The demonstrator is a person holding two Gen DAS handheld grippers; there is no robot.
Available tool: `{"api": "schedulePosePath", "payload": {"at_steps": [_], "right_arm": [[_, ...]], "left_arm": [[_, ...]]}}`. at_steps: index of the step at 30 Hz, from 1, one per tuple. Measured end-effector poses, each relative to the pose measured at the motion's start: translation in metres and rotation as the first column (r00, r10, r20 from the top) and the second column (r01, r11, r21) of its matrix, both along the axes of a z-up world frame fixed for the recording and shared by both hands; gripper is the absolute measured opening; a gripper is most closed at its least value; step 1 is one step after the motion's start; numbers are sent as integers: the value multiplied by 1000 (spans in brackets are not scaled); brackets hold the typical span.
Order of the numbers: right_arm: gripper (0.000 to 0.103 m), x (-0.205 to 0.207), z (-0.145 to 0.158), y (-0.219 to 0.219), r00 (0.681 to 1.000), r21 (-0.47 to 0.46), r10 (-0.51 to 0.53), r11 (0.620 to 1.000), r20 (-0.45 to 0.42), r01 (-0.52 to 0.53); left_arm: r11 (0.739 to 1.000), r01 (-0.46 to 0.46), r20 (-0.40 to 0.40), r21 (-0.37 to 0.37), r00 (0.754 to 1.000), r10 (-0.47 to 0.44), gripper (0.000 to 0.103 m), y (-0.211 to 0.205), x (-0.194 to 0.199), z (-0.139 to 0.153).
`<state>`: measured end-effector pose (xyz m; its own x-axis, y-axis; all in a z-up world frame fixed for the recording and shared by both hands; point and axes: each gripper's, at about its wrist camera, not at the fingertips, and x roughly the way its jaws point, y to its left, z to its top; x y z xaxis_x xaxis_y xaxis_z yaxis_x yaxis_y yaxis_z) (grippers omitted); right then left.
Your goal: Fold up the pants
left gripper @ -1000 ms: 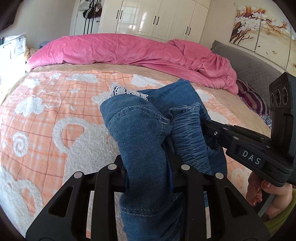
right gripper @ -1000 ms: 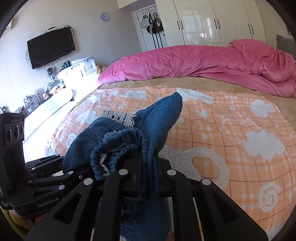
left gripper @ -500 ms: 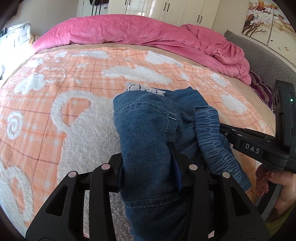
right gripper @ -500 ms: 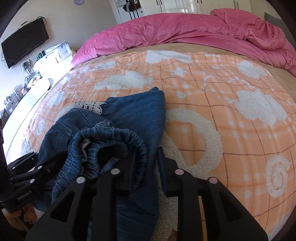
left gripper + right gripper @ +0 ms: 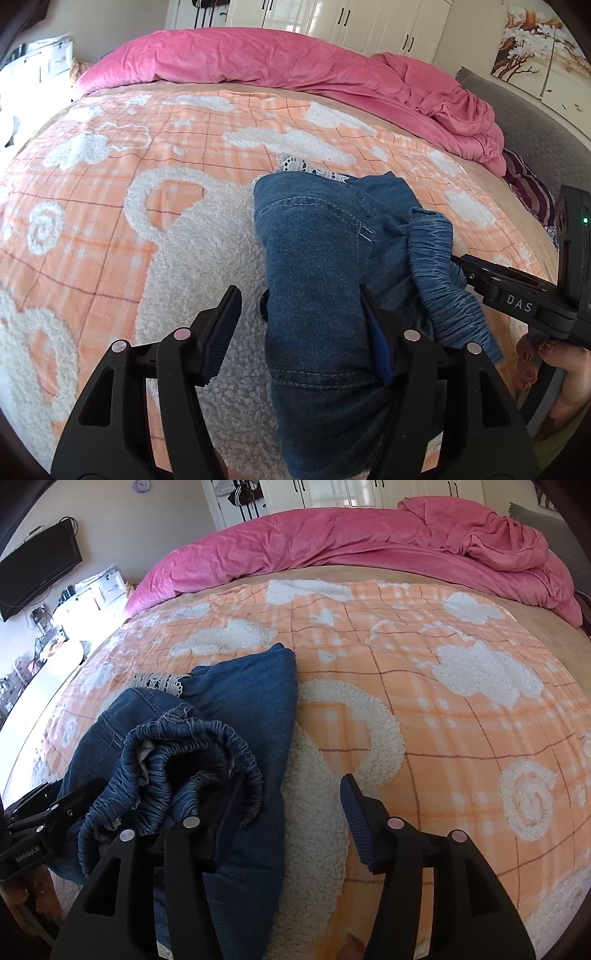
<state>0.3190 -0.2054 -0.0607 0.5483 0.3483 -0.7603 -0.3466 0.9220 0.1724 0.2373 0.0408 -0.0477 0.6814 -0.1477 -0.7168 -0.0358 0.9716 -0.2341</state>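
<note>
Opening now: both tongs, jaws spreading off the denim
left gripper (image 5: pixel 301 314): pants (image 5: pixel 317 280) between its jaws, pads loose
right gripper (image 5: pixel 291 805): waistband (image 5: pixel 192 760) by its left finger
blanket (image 5: pixel 461 716): under everything

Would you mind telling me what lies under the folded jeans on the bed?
The jeans rest on the orange blanket, over its fluffy white patch. A strip of white lace peeks out at their far edge. Whatever else lies beneath is covered by denim.
</note>
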Motion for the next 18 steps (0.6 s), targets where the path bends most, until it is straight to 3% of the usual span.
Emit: {"api": "schedulePosePath", "payload": {"at_steps": [12, 18], "right_arm": [[59, -30, 10, -16, 999, 5, -27, 1000, 35, 27], [75, -59, 30, -20, 995, 39, -22, 999, 101, 18]], "left_arm": [[999, -45, 28, -28, 999, 46, 68, 13, -31, 10], [998, -65, 86, -19, 994, 66, 75, 15, -63, 30]]}}
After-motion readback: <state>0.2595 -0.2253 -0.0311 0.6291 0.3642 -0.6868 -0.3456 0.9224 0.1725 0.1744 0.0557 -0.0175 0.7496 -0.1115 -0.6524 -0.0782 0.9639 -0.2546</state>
